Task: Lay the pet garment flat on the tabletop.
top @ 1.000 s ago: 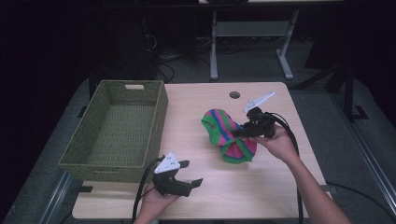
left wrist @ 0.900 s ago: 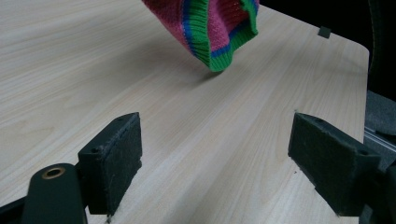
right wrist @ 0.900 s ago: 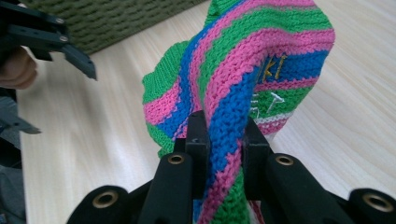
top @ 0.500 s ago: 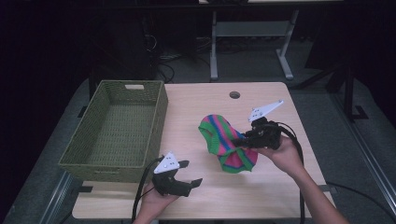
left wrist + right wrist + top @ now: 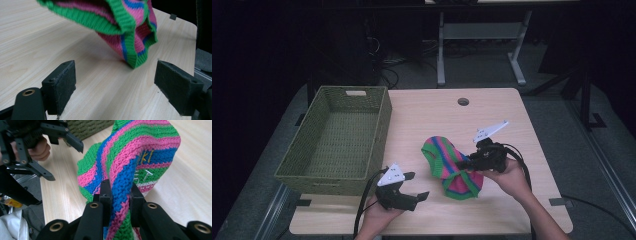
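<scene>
1. The striped pink, green and blue knitted hat (image 5: 451,167) hangs over the light wooden table (image 5: 432,115), lower rim touching it.
2. The right gripper (image 5: 470,163) pinches its fabric.
3. The left gripper (image 5: 416,186) rests nearby, jaws spread, empty.
4. A green woven basket (image 5: 312,160) stands left.

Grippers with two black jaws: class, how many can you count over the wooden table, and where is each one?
2. The left gripper sits open near the table's front edge; the right gripper is clamped on the striped pink, green and blue knitted hat.

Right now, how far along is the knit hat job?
Done: right gripper has pinched the striped knit hat and lifted part of it off the table. In hand: hat held; left gripper waits open. Left, probably: into the green basket, which holds nothing.
</scene>
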Available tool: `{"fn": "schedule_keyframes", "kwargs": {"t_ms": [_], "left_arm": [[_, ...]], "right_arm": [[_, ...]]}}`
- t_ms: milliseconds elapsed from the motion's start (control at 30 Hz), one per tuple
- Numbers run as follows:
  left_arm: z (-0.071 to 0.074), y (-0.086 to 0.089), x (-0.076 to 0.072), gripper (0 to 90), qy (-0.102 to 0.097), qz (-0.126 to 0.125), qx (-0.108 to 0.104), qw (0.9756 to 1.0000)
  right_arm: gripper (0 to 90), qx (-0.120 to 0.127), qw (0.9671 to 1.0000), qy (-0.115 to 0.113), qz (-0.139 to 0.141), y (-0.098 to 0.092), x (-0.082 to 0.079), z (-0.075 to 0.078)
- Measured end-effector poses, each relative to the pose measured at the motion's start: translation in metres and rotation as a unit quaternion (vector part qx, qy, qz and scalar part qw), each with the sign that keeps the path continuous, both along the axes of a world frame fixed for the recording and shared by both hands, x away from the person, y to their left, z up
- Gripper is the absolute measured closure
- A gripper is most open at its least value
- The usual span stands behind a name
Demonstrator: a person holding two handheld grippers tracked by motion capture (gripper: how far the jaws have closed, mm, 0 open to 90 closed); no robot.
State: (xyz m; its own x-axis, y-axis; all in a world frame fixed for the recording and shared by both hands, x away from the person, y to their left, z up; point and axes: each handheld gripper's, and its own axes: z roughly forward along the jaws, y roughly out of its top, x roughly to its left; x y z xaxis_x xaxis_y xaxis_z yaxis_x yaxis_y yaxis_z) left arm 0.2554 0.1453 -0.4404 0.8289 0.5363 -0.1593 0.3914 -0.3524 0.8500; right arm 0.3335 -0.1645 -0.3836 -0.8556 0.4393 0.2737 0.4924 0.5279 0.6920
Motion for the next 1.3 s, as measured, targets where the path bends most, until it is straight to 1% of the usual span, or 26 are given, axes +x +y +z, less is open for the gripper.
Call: {"fn": "schedule_keyframes", "kwargs": {"t_ms": [33,67,100,133,167,200,233,267,300,367,467,500,533,567,600,633,733,800,833,900,967,1133,1167,1200,1233,1300], "left_arm": [[0.0,0.0,0.0,17.2,0.0,0.0,0.0,1.0],[-0.001,0.001,0.001,17.2,-0.001,0.0,0.0,1.0],[-0.001,0.001,0.001,17.2,0.0,0.0,0.0,1.0],[-0.001,0.001,0.001,17.1,0.0,0.0,0.0,1.0],[0.0,0.001,0.0,17.2,-0.001,0.001,0.0,1.0],[0.0,0.001,0.0,17.1,-0.001,0.001,0.0,1.0],[0.0,0.001,0.0,17.1,-0.002,-0.001,0.001,1.0],[0.0,0.001,0.0,17.2,-0.002,-0.001,0.001,1.0],[0.0,0.0,0.0,17.1,-0.002,-0.001,0.001,1.0],[0.0,-0.001,0.0,17.1,-0.001,-0.003,0.001,1.0],[0.0,-0.002,-0.001,17.1,-0.004,-0.005,0.005,1.0],[0.0,-0.002,-0.001,17.1,-0.005,-0.005,0.006,1.0],[0.0,-0.002,-0.001,17.1,-0.005,-0.005,0.006,1.0],[0.0,-0.002,-0.001,17.1,-0.005,-0.005,0.005,1.0],[0.0,-0.002,-0.001,17.1,-0.005,-0.005,0.005,1.0],[0.0,-0.002,-0.001,17.1,-0.004,-0.004,0.004,1.0],[0.0,-0.001,-0.001,17.1,-0.004,-0.004,0.004,1.0],[0.0,-0.001,-0.001,17.1,-0.003,-0.004,0.003,1.0],[0.0,-0.001,-0.001,17.1,-0.003,-0.004,0.003,1.0],[0.0,-0.002,-0.001,17.1,-0.004,-0.004,0.002,1.0],[0.0,-0.002,-0.001,17.1,-0.004,-0.005,0.003,1.0],[0.0,-0.002,-0.001,17.1,-0.005,-0.005,0.003,1.0],[0.0,-0.002,-0.001,17.1,-0.003,-0.004,0.002,1.0],[0.0,-0.002,-0.001,17.1,-0.003,-0.004,0.002,1.0],[0.0,-0.002,-0.001,17.1,-0.003,-0.004,0.002,1.0],[0.0,-0.001,-0.001,17.1,-0.003,-0.005,0.003,1.0]], "right_arm": [[77.8,-0.004,1.0,0.004,-0.002,0.002,0.001,-0.004],[77.8,-0.004,1.0,0.004,-0.002,0.002,0.001,-0.004],[77.8,-0.008,0.9999,0.008,-0.007,0.003,0.003,-0.011],[77.8,-0.008,0.9999,0.008,-0.007,0.003,0.003,-0.011],[77.8,-0.007,0.9997,0.019,-0.011,0.002,0.006,-0.018],[77.8,-0.007,0.9997,0.019,-0.011,0.002,0.006,-0.018],[77.8,-0.005,0.9995,0.026,-0.015,0.002,0.007,-0.024],[77.8,-0.005,0.9995,0.026,-0.015,0.002,0.007,-0.024],[77.8,-0.012,0.9994,0.028,-0.015,0.003,0.007,-0.03],[77.8,-0.017,0.9993,0.029,-0.013,0.003,0.007,-0.033],[77.8,-0.024,0.9989,0.039,-0.011,0.004,0.007,-0.043],[77.7,-0.024,0.9987,0.045,-0.008,0.005,0.007,-0.048],[77.7,-0.024,0.9987,0.045,-0.008,0.005,0.007,-0.048],[77.7,-0.021,0.9985,0.051,-0.004,0.007,0.006,-0.053],[77.7,-0.021,0.9985,0.051,-0.004,0.007,0.006,-0.053],[77.7,-0.021,0.9984,0.053,0.001,0.009,0.004,-0.056],[77.7,-0.021,0.9985,0.05,0.006,0.01,0.002,-0.058],[77.6,-0.017,0.9984,0.053,0.01,0.012,0.0,-0.06],[77.5,-0.015,0.9982,0.055,0.018,0.013,-0.002,-0.061],[77.5,-0.018,0.9982,0.053,0.021,0.013,-0.003,-0.062],[77.2,-0.015,0.9979,0.057,0.028,0.014,-0.006,-0.063],[76.6,-0.013,0.9976,0.056,0.04,0.016,-0.008,-0.065],[76.0,-0.022,0.9976,0.05,0.044,0.018,-0.009,-0.064],[76.0,-0.022,0.9976,0.05,0.044,0.018,-0.009,-0.064],[74.9,-0.027,0.9978,0.043,0.044,0.019,-0.01,-0.064],[73.2,-0.025,0.9977,0.044,0.045,0.018,-0.009,-0.064]]}}
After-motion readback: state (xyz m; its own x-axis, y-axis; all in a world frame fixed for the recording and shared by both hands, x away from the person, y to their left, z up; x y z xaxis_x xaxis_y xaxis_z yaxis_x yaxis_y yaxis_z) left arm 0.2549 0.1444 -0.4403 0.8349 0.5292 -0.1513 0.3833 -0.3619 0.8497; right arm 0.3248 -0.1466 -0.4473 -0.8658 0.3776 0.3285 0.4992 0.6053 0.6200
